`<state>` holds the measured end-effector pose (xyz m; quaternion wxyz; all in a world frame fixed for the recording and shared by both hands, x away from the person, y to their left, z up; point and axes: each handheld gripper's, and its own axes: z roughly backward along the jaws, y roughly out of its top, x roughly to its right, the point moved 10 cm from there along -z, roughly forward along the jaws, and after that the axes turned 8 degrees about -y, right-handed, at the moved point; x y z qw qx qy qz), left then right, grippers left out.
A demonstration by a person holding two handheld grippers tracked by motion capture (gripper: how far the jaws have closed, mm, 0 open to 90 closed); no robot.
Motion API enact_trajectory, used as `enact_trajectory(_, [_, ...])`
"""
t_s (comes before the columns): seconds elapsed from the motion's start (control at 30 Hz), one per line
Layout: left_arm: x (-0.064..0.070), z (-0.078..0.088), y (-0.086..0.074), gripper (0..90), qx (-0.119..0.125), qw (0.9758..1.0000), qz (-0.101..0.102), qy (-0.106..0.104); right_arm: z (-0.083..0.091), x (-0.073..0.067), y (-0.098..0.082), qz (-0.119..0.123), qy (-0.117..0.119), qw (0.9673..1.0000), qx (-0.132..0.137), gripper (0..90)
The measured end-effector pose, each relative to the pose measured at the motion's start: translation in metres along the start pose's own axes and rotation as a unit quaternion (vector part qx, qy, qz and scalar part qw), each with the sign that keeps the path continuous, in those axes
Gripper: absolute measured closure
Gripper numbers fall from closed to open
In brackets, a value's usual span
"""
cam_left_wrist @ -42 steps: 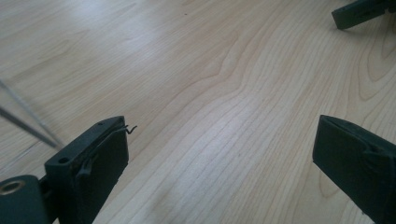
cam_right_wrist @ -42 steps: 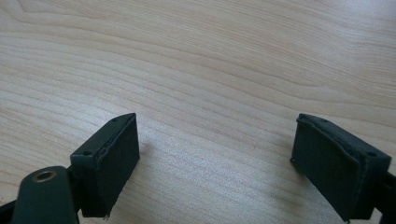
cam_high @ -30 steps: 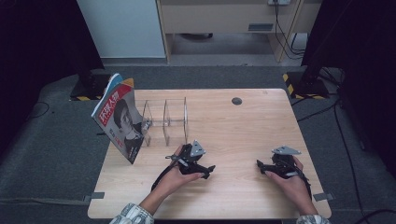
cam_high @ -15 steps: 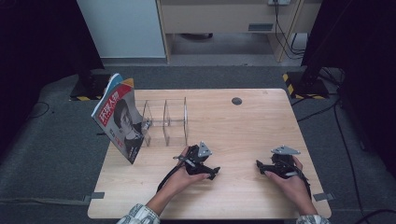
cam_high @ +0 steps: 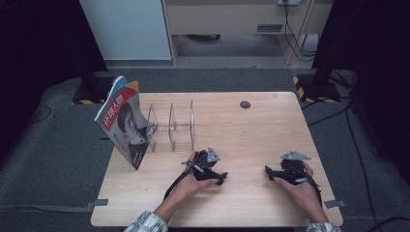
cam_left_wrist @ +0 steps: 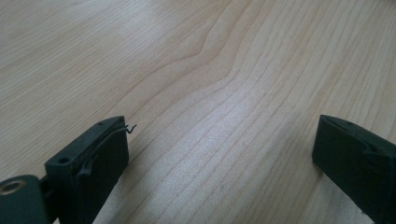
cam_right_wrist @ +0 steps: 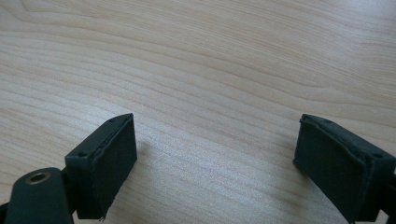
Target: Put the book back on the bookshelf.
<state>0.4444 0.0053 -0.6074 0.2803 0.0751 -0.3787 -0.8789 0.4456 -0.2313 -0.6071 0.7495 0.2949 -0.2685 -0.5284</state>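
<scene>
- Pale wood grain runs under both of my claws; the table (cam_high: 251,130) is a light plank top, and I rest low on its near half.
- My left gripper (cam_high: 220,176) lies in the person's left hand (cam_high: 193,180), near the table's middle, its jaws pointing toward my other claw and its grey three-cornered plate on top.
- Seen along the left gripper (cam_left_wrist: 219,158) in its own view, the two black jaws stand wide apart with bare wood between them, holding nothing.
- My right gripper (cam_high: 270,172) sits in the right hand (cam_high: 302,188) toward the near right corner, jaws pointing left across the table.
- Seen along the right gripper (cam_right_wrist: 215,163) in its own view, the jaws are likewise spread wide, with wood grain between the pads and nothing clamped.
- My two claws face each other, with a stretch of bare table between them, well apart.
- Nearest to my left claw is a clear rack (cam_high: 171,124) with upright dividers, standing farther back on the table's left half.
- At the rack's left end a magazine (cam_high: 123,128) with a red-topped cover and a portrait stands tilted, its top leaning out past the table's left edge. I cannot tell whether it touches the rack's end wall.
- A small dark round spot (cam_high: 245,104) sits in the table near its far edge.
</scene>
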Motion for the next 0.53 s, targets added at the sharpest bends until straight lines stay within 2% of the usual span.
enact_trajectory(0.13, [-0.0012,-0.0001,-0.0010,2.7,-0.001,1.0000,0.009,-0.002,-0.0001,-0.0005,0.0002,0.002,0.001,1.0000,0.001,13.1])
enact_trajectory(0.53, [-0.0013,0.0002,-0.0015,2.4,-0.002,0.9999,0.012,-0.002,-0.0001,-0.0021,0.0003,-0.002,0.001,1.0000,0.000,12.8])
